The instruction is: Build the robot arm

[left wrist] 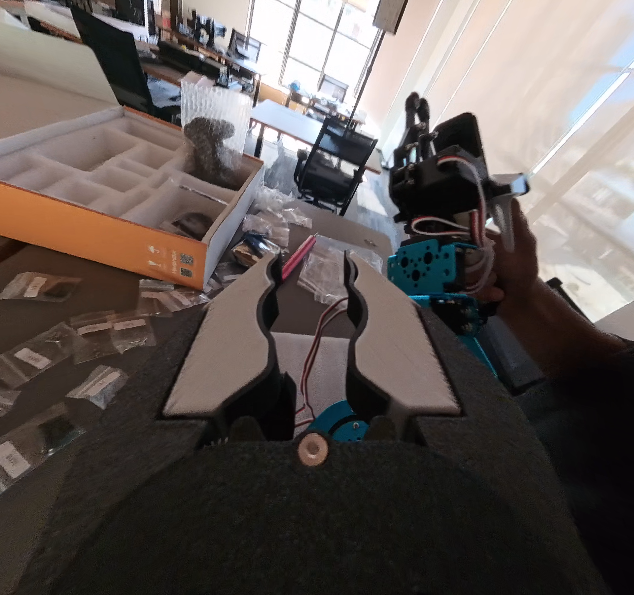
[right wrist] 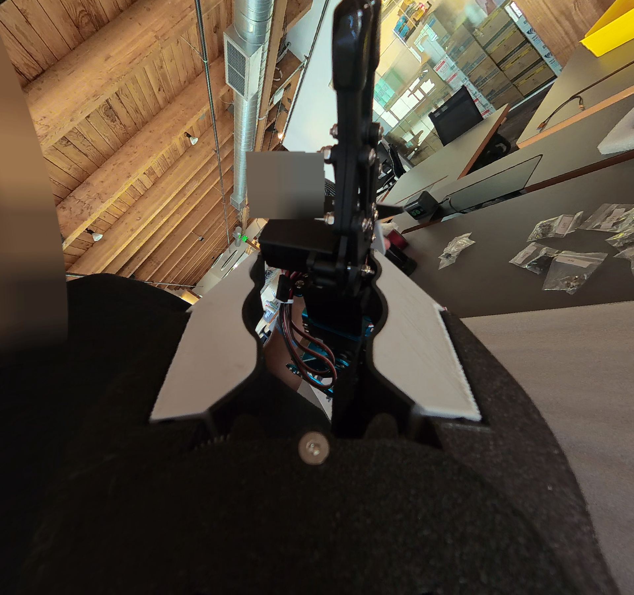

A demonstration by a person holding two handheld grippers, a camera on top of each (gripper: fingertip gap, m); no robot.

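My left gripper is open above a dark table. A red, white and black servo cable runs between its fingers to a blue round metal part near their base. To its right, a small robot arm of blue brackets and black servos with a black claw is held up, with a bare hand on it. My right gripper points up at the ceiling. Its jaws stand on either side of this arm's black bracket. The black claw rises beyond the fingertips.
An open orange box with white foam compartments and a bubble-wrapped item lies at the left. Several small clear parts bags are scattered on the table, and they also show in the right wrist view. A pink-red tool lies ahead. Black chairs stand behind.
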